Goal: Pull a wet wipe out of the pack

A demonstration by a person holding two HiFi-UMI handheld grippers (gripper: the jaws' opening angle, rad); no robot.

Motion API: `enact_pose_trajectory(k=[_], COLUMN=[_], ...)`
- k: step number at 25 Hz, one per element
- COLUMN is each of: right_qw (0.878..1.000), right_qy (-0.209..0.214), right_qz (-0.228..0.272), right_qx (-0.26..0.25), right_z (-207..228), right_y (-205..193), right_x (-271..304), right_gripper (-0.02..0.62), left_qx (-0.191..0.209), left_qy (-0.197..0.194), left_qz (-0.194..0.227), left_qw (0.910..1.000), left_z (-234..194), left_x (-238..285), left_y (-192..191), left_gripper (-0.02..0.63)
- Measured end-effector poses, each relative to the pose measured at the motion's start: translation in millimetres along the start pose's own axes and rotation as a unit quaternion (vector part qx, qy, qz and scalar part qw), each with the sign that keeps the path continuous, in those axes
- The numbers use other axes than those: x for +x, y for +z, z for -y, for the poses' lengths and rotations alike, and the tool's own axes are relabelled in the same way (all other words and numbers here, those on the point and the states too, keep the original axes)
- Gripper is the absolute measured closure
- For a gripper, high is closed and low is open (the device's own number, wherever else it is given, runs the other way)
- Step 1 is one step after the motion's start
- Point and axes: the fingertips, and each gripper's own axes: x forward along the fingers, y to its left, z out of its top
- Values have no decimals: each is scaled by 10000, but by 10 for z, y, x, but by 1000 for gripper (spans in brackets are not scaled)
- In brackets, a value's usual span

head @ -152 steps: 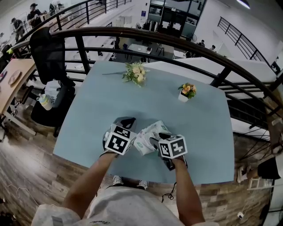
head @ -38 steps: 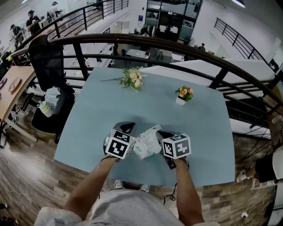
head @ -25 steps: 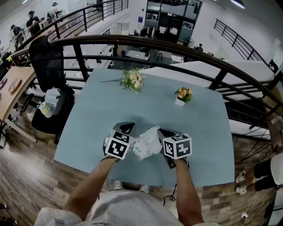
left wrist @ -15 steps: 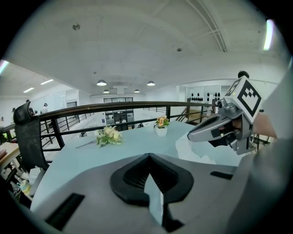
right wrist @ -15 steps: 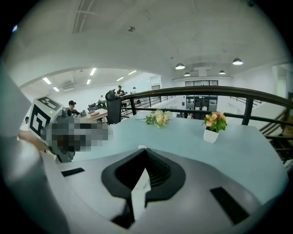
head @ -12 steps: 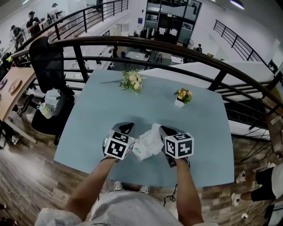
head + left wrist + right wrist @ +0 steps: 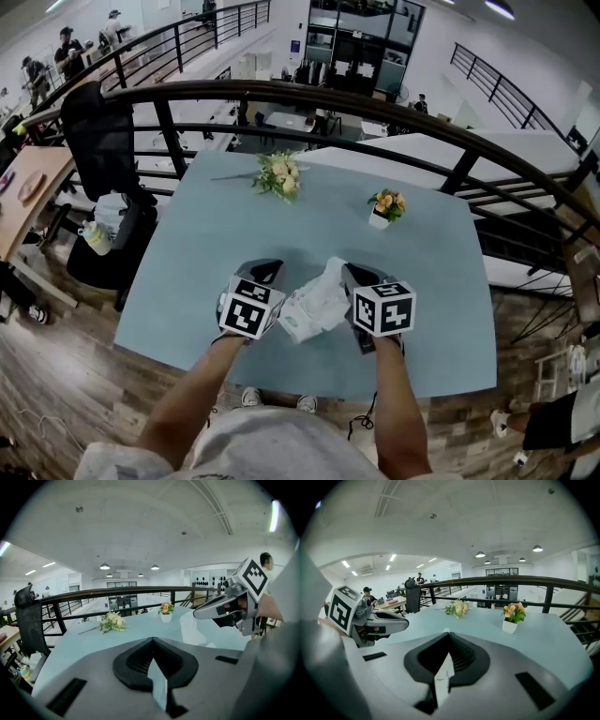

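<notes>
Near table point(image 7: 214, 227) edge: right gripper point(image 7: 443, 671) clenched on wipe point(image 7: 329, 279), left gripper point(image 7: 157, 679) pinching pack point(image 7: 296, 323) edge (thin hold). Risk: pack could slip free, lift along; wipe could tear.

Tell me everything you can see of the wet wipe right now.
The wet wipe is a white, soft, crumpled sheet, partly drawn out of the pack. It stands up from the pack's top and leans toward the right gripper, whose shut jaws pinch its upper edge. Its lower end is still inside the pack.
</notes>
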Motion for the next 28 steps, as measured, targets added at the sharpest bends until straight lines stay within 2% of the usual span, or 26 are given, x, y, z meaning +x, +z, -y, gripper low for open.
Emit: enact_pose_trajectory(k=[15,28], right_qw=[9982,9914], right_qy=[-391,-867], right_qz=[465,975], right_qx=[12,-35], right_z=[153,342], right_y=[267,528], right_x=[-144,-352], right_gripper=[591,591], left_qx=[-49,-58], left_qy=[26,125], left_qz=[122,291], left_qw=[9999,9995], left_z=[-42,-109], left_x=[-10,-48], left_y=[106,254], left_gripper=[611,611])
